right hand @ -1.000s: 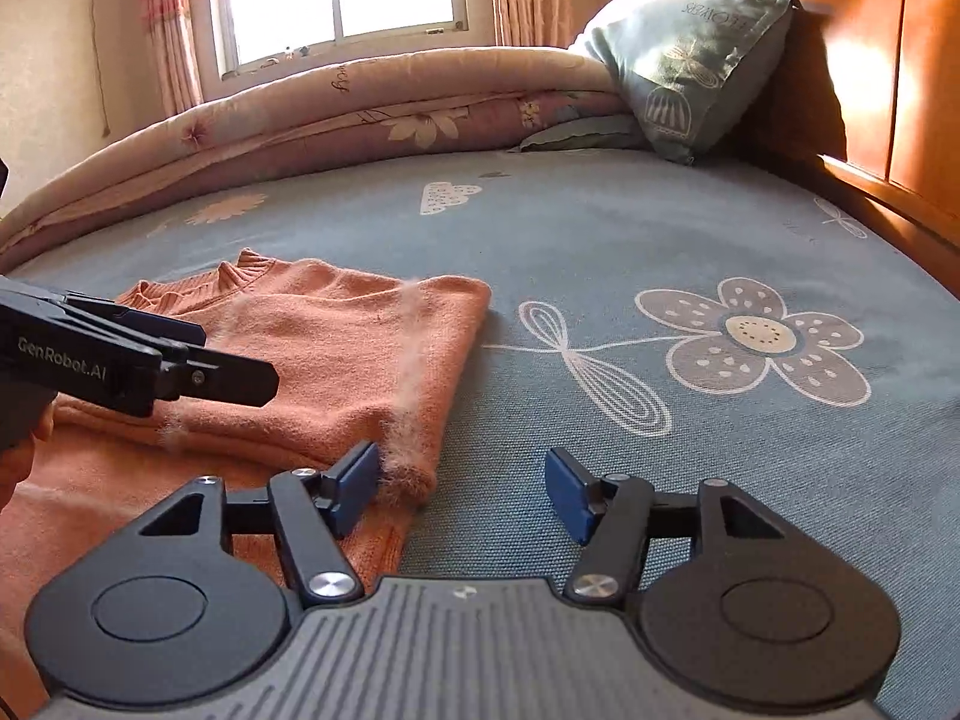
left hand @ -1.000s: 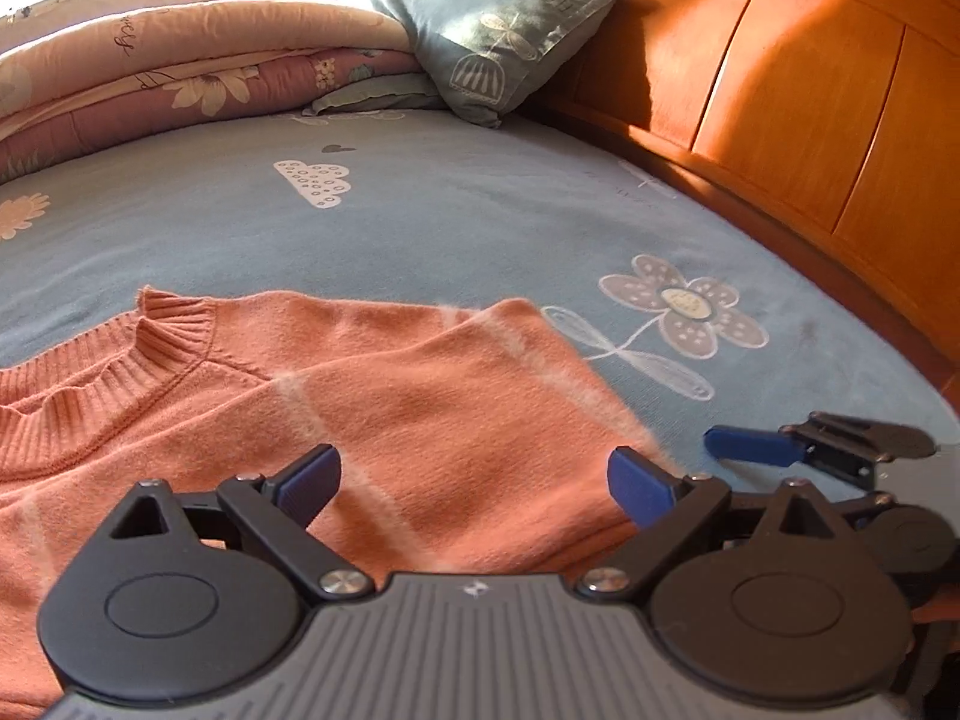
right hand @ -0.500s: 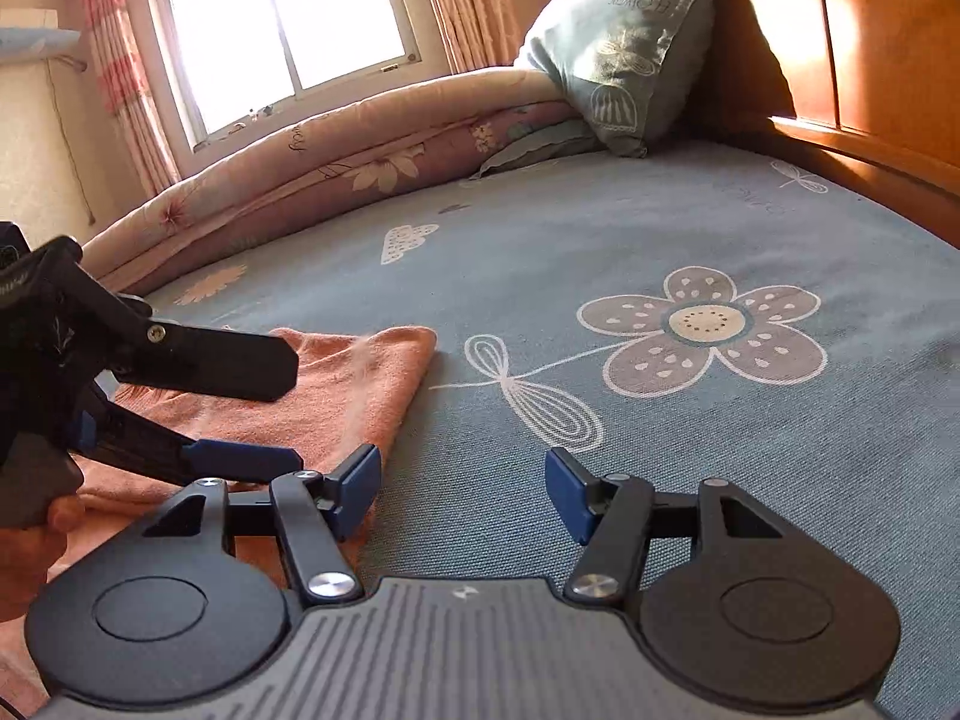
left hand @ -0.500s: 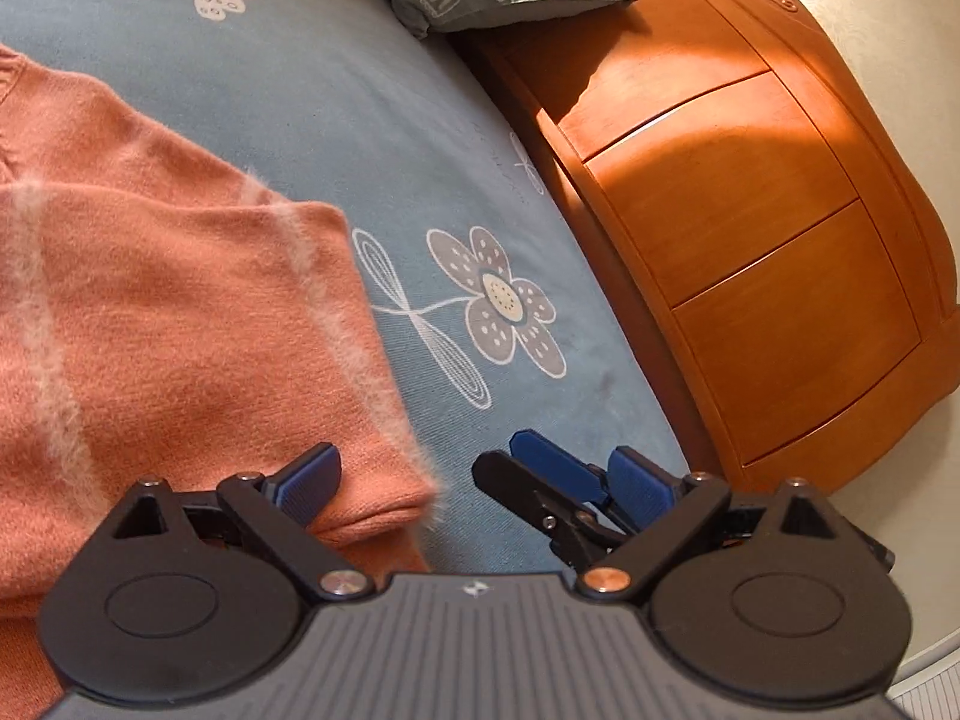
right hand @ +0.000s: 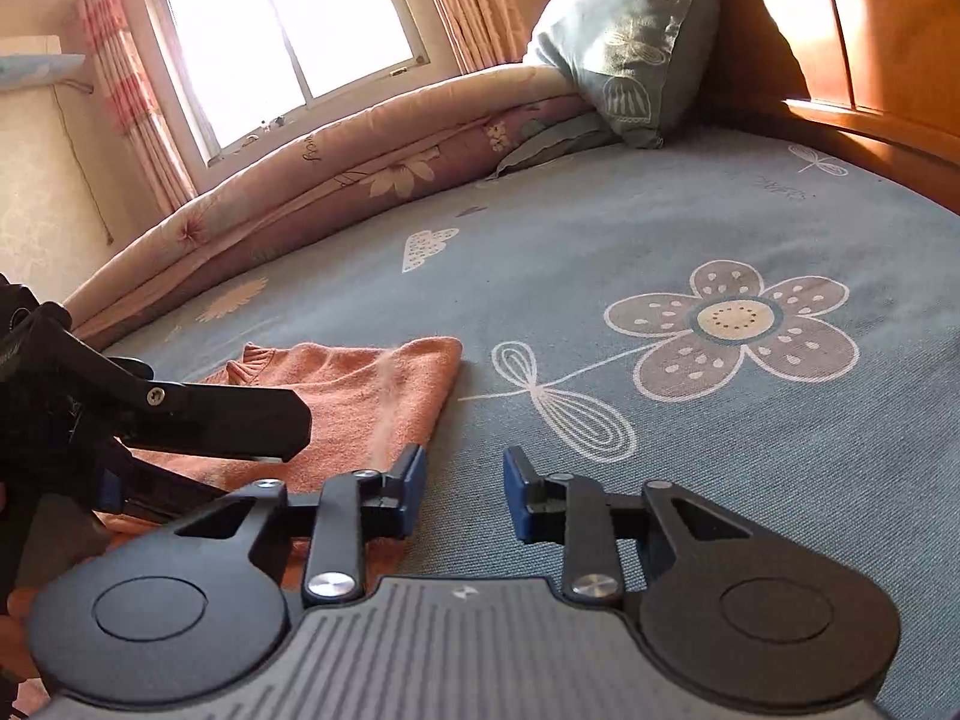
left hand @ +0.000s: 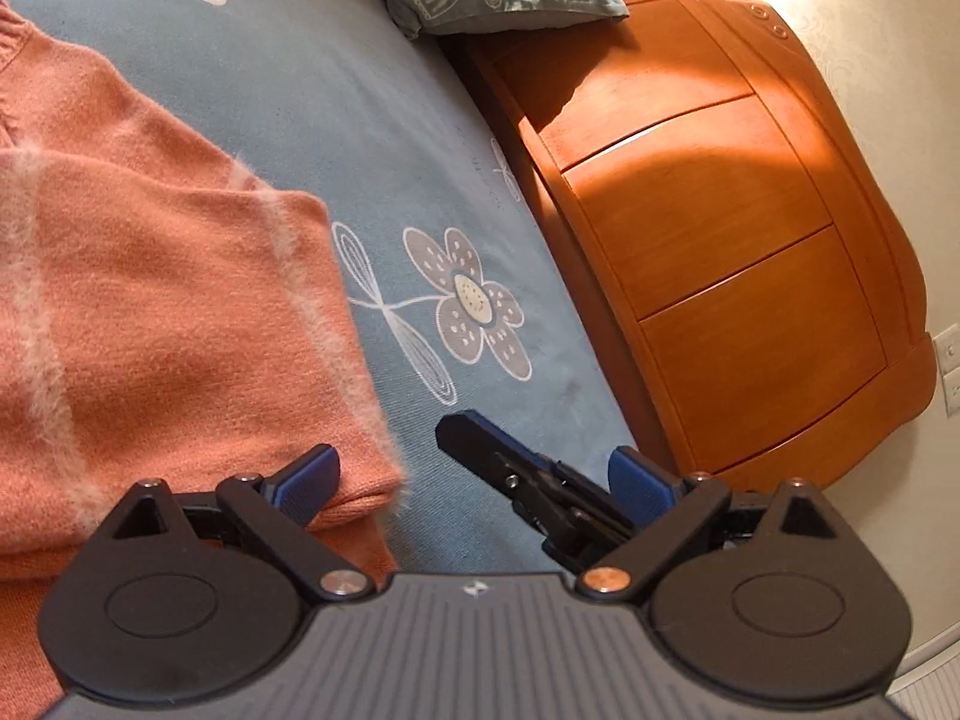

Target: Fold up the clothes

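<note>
Your left gripper [left hand: 474,480] is spread wide over the corner of the orange sweater [left hand: 150,300], which lies folded on the blue bed sheet [left hand: 372,120]. Nothing is pinched. Your right gripper [right hand: 465,489] has just been closing; a gap remains between its pads, only sheet between them, just beside the sweater's edge.

The bed [right hand: 600,252] carried a blue-grey sheet [left hand: 336,120] printed with flowers and clouds. An orange sweater [left hand: 150,300] lay folded flat on it toward one side. At the far edge a rolled pink floral quilt [right hand: 360,156] rested, and a grey-green pillow [right hand: 630,42] leaned against the wooden headboard [left hand: 720,240].
</note>
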Tool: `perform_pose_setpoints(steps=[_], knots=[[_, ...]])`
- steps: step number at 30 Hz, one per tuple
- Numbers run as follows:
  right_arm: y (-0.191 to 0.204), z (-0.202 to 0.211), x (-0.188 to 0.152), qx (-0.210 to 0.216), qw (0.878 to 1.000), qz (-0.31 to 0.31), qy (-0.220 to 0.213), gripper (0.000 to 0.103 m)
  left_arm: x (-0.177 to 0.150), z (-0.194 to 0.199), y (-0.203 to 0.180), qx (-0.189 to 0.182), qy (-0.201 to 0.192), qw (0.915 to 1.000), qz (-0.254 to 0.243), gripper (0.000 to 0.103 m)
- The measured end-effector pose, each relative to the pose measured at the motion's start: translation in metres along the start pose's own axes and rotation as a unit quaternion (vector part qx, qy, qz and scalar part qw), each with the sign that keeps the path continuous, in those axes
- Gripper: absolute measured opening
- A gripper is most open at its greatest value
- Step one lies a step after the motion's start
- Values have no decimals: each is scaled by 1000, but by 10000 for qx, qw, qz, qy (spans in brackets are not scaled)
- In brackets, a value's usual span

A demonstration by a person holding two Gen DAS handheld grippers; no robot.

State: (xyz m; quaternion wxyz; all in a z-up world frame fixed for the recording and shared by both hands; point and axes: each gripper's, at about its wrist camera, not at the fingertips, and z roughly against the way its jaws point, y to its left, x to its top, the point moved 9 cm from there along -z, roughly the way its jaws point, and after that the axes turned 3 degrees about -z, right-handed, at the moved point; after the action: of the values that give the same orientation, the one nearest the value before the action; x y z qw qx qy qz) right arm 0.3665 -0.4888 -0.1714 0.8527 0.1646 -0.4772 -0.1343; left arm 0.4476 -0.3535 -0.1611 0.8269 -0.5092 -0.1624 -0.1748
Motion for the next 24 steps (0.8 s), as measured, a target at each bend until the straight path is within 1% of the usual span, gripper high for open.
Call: perform_pose_setpoints(steps=[4, 6, 8, 10, 12, 13, 14, 16, 18, 20, 21, 22, 24], knots=[[21, -1, 1, 304, 9995, 49, -37, 26, 18, 33, 2, 232, -205, 9994, -120, 96], [35, -6, -2, 429, 9990, 148, 8, 26, 19, 43, 8, 335, -246, 9991, -94, 96], [48, -15, -8, 485, 9984, 259, 152, 26, 19, 52, 14, 433, -287, 9986, -47, 97], [53, -24, -15, 325, 9982, 406, 306, 26, 15, 54, 23, 479, -212, 9986, 43, 97], [53, -29, -22, 125, 9969, 648, 419, 23, 9, 51, 36, 648, -133, 9978, 72, 97], [52, -30, -23, 88, 9966, 694, 432, 21, 7, 52, 44, 770, -141, 9969, 83, 97], [50, -30, -24, 80, 9968, 668, 439, 17, 5, 54, 49, 796, -189, 9966, 121, 96], [47, -30, -23, 99, 9972, 563, 481, 16, 2, 68, 57, 697, -339, 9966, 267, 97], [45, -30, -23, 122, 9975, 499, 496, 15, -3, 88, 66, 825, -507, 9948, 304, 97], [45, -30, -24, 107, 9973, 541, 485, 15, -7, 114, 78, 1043, -711, 9916, 286, 97], [46, -30, -25, 97, 9972, 570, 478, 15, -9, 129, 85, 1105, -835, 9896, 377, 97], [46, -29, -25, 86, 9971, 594, 471, 15, -10, 144, 91, 1088, -959, 9880, 535, 97], [46, -29, -26, 80, 9971, 600, 464, 15, -9, 172, 106, 1201, -1253, 9807, 902, 97]])
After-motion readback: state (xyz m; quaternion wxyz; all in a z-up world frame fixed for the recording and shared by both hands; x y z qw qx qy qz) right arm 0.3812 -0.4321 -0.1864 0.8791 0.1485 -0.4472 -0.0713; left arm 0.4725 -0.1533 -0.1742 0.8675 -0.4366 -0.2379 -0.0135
